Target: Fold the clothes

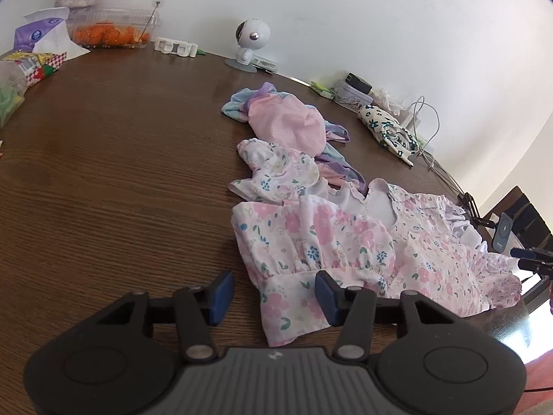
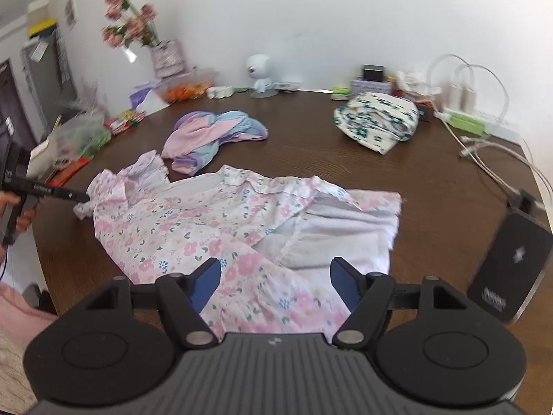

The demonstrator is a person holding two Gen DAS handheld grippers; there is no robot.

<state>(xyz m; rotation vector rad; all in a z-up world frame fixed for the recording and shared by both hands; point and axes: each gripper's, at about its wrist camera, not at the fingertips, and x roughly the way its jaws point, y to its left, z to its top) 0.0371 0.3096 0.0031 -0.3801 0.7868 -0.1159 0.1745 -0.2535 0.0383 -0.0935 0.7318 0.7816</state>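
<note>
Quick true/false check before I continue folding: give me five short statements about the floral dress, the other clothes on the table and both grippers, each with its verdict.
1. The floral dress lies on the wooden table. True.
2. The right gripper is clamped on the dress. False: its jaws stand open above the fabric.
3. The pink and purple garment is neatly folded. False: it lies crumpled beyond the dress.
4. The left gripper is open, its jaws either side of the dress edge. True.
5. The cream garment with dark flowers lies on top of the dress. False: it sits apart, near the wall.
</note>
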